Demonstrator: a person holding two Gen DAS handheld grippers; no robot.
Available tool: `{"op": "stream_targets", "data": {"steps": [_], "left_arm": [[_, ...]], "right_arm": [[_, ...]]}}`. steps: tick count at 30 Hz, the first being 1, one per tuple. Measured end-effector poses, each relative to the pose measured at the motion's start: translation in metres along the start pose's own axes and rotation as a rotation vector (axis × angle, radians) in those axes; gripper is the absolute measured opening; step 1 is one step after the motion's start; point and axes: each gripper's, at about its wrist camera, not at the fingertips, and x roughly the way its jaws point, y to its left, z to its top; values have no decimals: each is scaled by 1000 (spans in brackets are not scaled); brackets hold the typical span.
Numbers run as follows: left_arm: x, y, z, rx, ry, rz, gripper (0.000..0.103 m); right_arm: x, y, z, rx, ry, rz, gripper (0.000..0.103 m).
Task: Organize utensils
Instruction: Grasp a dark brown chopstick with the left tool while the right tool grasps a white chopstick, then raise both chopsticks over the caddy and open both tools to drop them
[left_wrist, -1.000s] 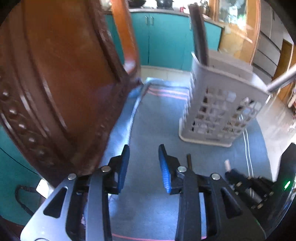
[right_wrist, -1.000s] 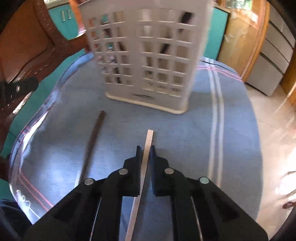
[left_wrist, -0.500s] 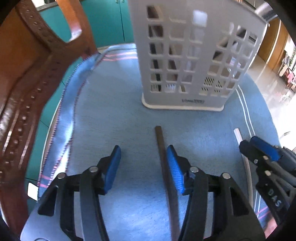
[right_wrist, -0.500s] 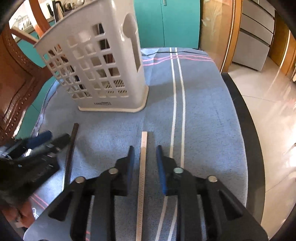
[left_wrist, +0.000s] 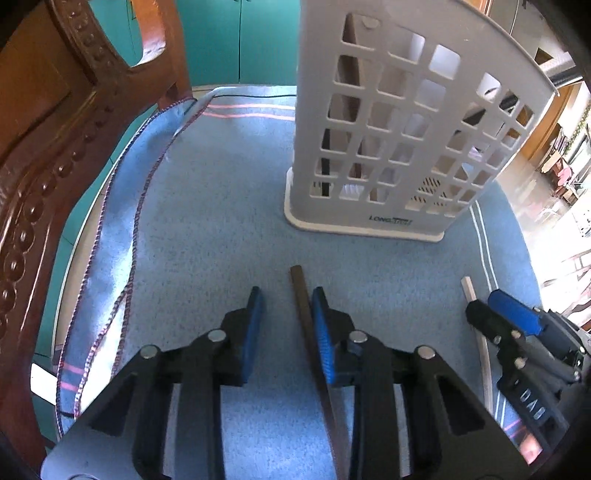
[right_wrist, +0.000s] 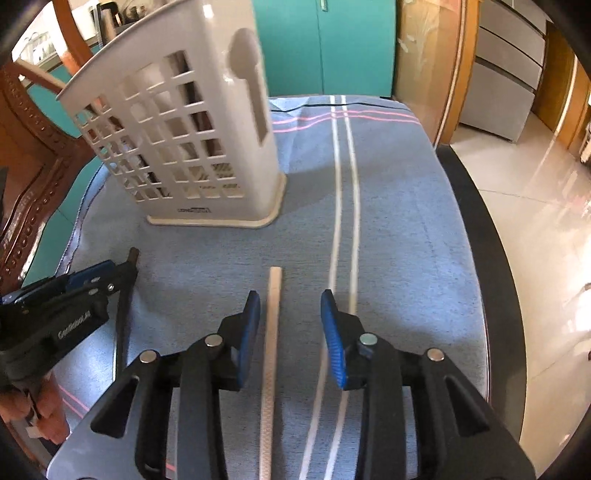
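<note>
Straddling: our left claw (left_wrist: 286, 317) stands wide around the dark chopstick (left_wrist: 303, 306), ready to pinch.
Right claw (right_wrist: 290, 319): wide around our pale chopstick (right_wrist: 272, 314), lying flat.
Basket (right_wrist: 207, 147): near, for dropping.

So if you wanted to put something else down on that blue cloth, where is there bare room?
Bare cloth lies right of the white stripes, up to the table's dark edge. Another patch sits left of the basket, toward the wooden chair. In front of the basket it is crowded: the dark chopstick, pale chopstick and both grippers.
</note>
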Motion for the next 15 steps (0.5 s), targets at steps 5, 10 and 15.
{"op": "stream_targets", "data": {"steps": [5, 10, 15], "left_arm": [[-2, -7, -2, 22, 8, 51, 29], [-5, -12, -5, 40, 19, 78, 29], [-12, -16, -12, 45, 31, 77, 29]], "right_arm": [[8, 13, -1, -78, -1, -64, 35], [12, 15, 2, -83, 1, -59, 35], [12, 13, 4, -83, 3, -56, 35]]}}
